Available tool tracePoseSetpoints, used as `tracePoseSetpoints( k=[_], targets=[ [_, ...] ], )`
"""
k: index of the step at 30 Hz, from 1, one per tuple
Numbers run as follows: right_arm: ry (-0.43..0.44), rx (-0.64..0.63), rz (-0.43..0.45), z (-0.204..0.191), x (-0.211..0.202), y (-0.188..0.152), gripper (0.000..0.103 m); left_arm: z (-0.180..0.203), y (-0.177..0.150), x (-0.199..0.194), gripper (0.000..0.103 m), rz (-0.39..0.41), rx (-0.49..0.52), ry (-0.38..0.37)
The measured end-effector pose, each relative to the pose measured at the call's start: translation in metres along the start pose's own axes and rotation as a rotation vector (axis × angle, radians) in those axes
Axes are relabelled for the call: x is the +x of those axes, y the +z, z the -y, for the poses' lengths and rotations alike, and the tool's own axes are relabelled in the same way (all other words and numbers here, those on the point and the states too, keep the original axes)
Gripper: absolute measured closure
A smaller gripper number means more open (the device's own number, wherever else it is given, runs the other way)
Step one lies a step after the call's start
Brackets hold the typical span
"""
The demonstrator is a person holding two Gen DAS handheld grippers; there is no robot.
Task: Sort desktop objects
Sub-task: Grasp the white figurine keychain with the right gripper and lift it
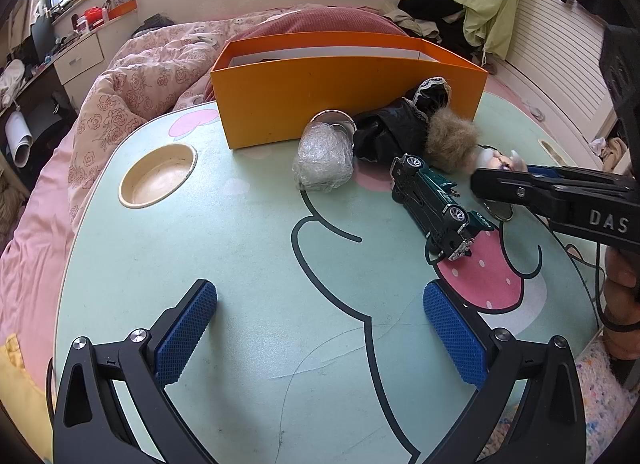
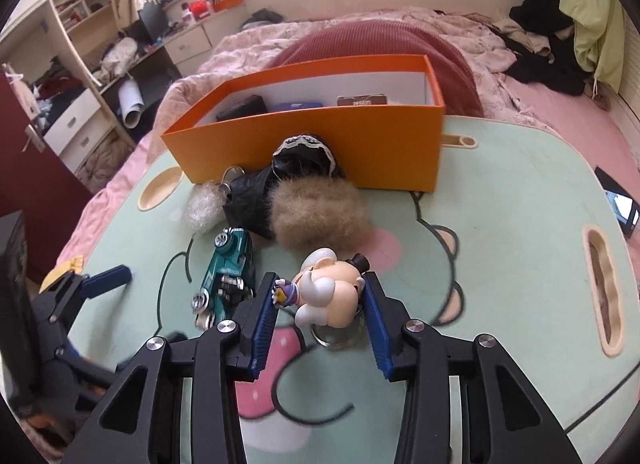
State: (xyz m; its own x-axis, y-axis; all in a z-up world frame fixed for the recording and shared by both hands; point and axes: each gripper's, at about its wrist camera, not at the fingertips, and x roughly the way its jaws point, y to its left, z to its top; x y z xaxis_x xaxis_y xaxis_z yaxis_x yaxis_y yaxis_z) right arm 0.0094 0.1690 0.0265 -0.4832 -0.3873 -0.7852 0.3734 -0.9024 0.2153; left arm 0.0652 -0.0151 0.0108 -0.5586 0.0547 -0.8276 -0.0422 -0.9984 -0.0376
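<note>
A small cartoon figurine (image 2: pixel 328 296) with a black top hat stands on a round clear base (image 2: pixel 336 338) on the pale green table (image 2: pixel 500 223). My right gripper (image 2: pixel 320 278) is shut on it, one blue pad against each side. A green toy car (image 2: pixel 230 272) lies on its side just left of it. From the left wrist view the car (image 1: pixel 434 203) lies belly-out, and the right gripper (image 1: pixel 478 183) reaches in from the right over the figurine (image 1: pixel 502 159). My left gripper (image 1: pixel 320 290) hovers open above bare table, nothing between its pads.
An orange box (image 2: pixel 320 143) stands at the table's far side with several items inside. Against its front lie a black bag (image 2: pixel 252 199), a tan fur pompom (image 2: pixel 320 219) and crumpled clear wrap (image 2: pixel 204 207). A phone (image 2: pixel 620 203) lies at the right edge. A bed surrounds the table.
</note>
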Motion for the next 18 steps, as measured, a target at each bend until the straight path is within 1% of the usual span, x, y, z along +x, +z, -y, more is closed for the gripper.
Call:
tracePoseSetpoints(
  k=[2, 5, 6, 7, 9, 10, 11, 12, 18],
  targets=[
    [-0.026, -0.01, 0.029, 0.006, -0.014, -0.012, 0.063, 0.0, 0.0, 0.0, 0.0, 0.0, 0.0, -0.001],
    [-0.1, -0.023, 0.046, 0.014, -0.023, -0.033, 0.063, 0.0, 0.0, 0.0, 0.0, 0.0, 0.001, -0.002],
    [-0.104, -0.019, 0.054, 0.017, -0.025, -0.039, 0.063, 0.001, 0.0, 0.0, 0.0, 0.0, 0.001, -0.002],
    [-0.11, -0.02, 0.07, 0.018, -0.027, -0.044, 0.063, 0.001, 0.001, 0.0, 0.0, 0.0, 0.003, -0.002],
    [-0.155, -0.036, 0.083, 0.017, -0.028, -0.045, 0.062, 0.003, 0.001, 0.001, 0.0, -0.001, 0.004, -0.001],
    [-0.182, -0.052, 0.079, 0.015, -0.025, -0.044, 0.056, 0.003, 0.001, 0.001, 0.0, -0.001, 0.004, -0.001],
    [-0.21, -0.072, 0.076, 0.012, -0.022, -0.044, 0.047, 0.003, 0.002, 0.001, 0.0, -0.001, 0.004, -0.001],
    [-0.226, -0.084, 0.077, 0.01, -0.02, -0.043, 0.043, 0.003, 0.002, 0.001, 0.0, 0.0, 0.004, -0.001],
    [-0.222, -0.069, 0.069, 0.015, -0.015, -0.04, 0.034, 0.004, 0.002, 0.001, 0.0, 0.0, 0.004, -0.001]
  ],
)
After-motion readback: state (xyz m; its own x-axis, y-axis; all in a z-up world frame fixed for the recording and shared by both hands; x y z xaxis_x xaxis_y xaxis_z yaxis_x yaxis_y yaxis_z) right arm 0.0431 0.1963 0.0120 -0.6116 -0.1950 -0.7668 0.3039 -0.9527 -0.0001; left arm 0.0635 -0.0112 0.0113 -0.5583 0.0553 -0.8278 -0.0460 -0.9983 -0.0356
